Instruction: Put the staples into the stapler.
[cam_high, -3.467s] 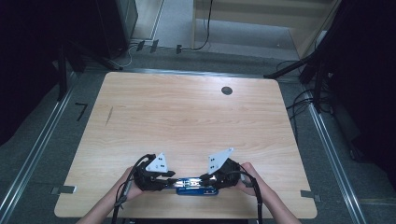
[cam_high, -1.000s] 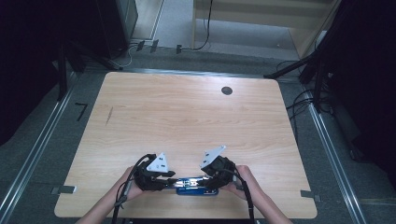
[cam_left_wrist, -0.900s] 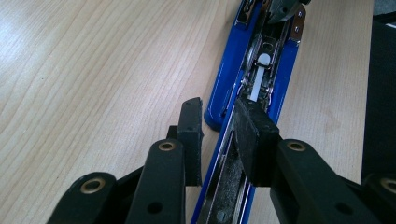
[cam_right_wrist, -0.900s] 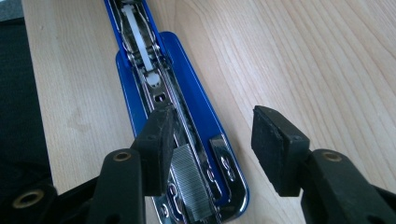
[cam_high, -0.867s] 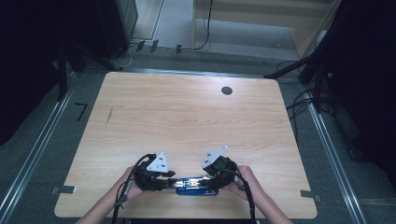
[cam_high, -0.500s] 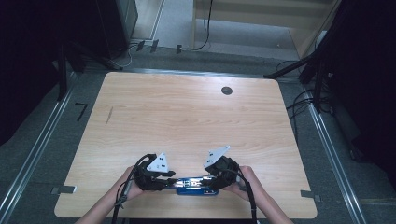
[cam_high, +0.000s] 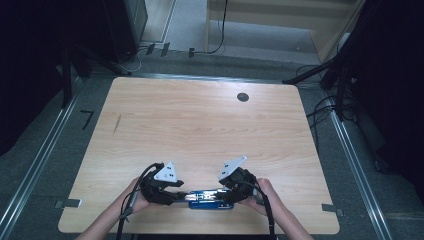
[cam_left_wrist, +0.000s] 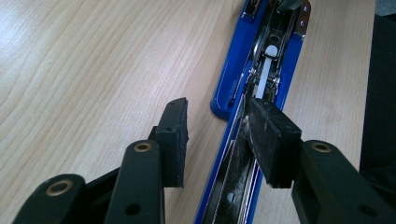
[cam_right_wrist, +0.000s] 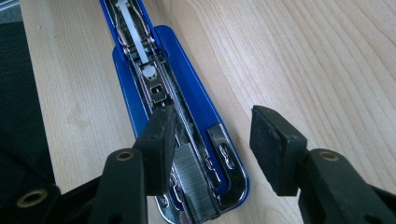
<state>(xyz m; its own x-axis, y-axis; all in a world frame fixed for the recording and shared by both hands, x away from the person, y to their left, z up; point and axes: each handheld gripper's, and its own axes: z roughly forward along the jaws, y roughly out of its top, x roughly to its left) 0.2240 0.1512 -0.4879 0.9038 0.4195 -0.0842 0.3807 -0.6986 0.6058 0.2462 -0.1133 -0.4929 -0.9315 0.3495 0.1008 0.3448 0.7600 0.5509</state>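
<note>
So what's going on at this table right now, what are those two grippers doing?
A person is working on an opened blue stapler with a shiny metal staple channel, lying flat at the near edge of the light wooden table. The left gripper has just been opening, its jaws standing astride the stapler's metal channel with one pad set against it. The right gripper is at the other end, its jaws apart over a strip of silver staples in the channel. Neither is clamping anything.

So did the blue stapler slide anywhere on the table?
No. The stapler lies at the same spot by the table's near edge, just as far from the dark hole, between the left gripper and right gripper.
</note>
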